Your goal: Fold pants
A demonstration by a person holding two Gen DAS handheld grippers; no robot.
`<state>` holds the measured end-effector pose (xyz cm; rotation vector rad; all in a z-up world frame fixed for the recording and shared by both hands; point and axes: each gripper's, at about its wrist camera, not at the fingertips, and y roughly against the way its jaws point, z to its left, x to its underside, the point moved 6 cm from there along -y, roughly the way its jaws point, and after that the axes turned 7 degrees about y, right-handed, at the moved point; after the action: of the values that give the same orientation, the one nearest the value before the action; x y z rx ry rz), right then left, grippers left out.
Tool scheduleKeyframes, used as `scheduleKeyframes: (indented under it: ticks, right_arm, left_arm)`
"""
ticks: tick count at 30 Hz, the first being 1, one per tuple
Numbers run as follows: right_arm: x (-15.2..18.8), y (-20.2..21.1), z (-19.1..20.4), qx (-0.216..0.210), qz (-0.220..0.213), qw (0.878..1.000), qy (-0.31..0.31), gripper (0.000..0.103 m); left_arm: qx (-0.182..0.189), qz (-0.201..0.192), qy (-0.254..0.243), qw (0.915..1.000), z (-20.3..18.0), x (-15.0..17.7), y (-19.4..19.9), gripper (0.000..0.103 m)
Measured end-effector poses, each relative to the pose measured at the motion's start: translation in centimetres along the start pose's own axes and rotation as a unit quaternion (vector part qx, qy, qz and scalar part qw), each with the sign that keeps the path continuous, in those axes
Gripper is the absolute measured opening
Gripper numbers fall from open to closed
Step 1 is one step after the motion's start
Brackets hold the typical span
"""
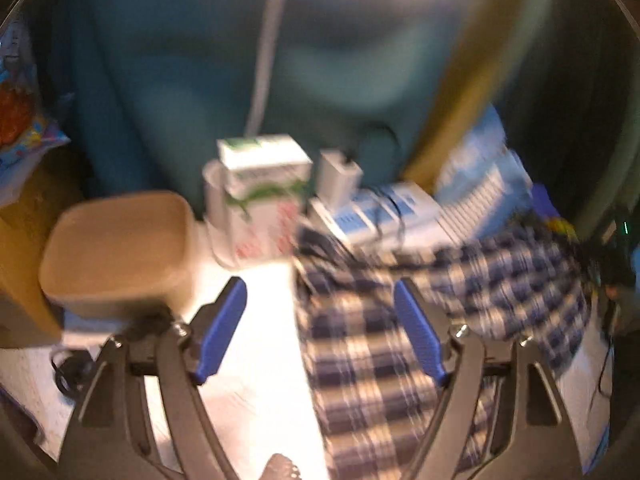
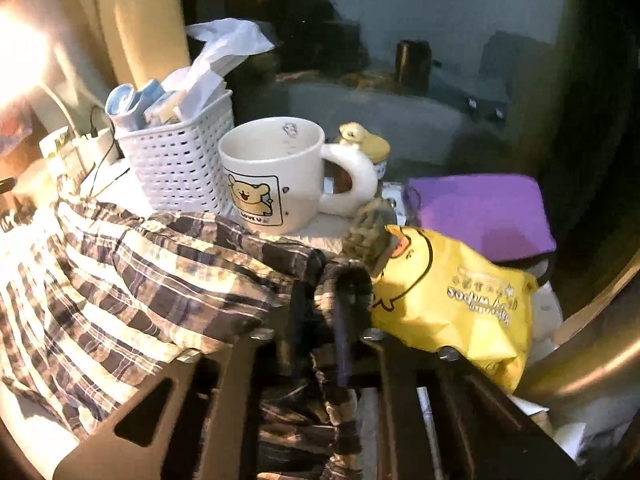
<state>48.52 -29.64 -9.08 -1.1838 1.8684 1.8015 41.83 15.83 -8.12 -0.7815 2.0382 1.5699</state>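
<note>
The plaid pants (image 1: 380,344) lie on a white table (image 1: 256,320), spread to the right in the blurred left wrist view. My left gripper (image 1: 320,328) is open, its blue pads (image 1: 222,332) apart, with the pants' left edge between them and nothing held. In the right wrist view the pants (image 2: 140,280) stretch to the left, and my right gripper (image 2: 320,320) is shut on a bunched edge of the cloth, which hangs down between the fingers.
Left wrist view: a tan-lidded box (image 1: 120,248), a green-white carton (image 1: 264,188), blue-white boxes (image 1: 392,208). Right wrist view: a white basket (image 2: 180,160), a bear mug (image 2: 276,172), a yellow duck bag (image 2: 452,304) and a purple pouch (image 2: 480,212) crowd the table behind the pants.
</note>
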Motion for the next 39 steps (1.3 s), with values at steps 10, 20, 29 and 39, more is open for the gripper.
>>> scheduleKeyframes:
  ticks: [10, 20, 29, 39]
  right_arm:
    - [-0.2, 0.7, -2.0, 0.059, -0.001, 0.997, -0.045, 0.024]
    - [1.8, 6.2, 1.5, 0.045, -0.025, 0.998, -0.024, 0.058]
    - [4.4, 8.8, 7.2, -0.019, -0.032, 0.999, -0.021, 0.058]
    - [7.0, 10.5, 24.8, -0.184, -0.011, 0.98, 0.079, 0.058]
  left_arm:
    - [-0.005, 0.1, 0.046, 0.9939, -0.9, 10.6, 0.9, 0.077]
    - [0.033, 0.1, 0.102, 0.9892, -0.8, 14.4, 4.1, 0.076]
    - [0.051, 0.084, 0.089, 0.9912, -1.6, 15.0, 4.7, 0.012]
    - [0.059, 0.068, 0.092, 0.9918, -1.7, 15.7, 7.0, 0.01]
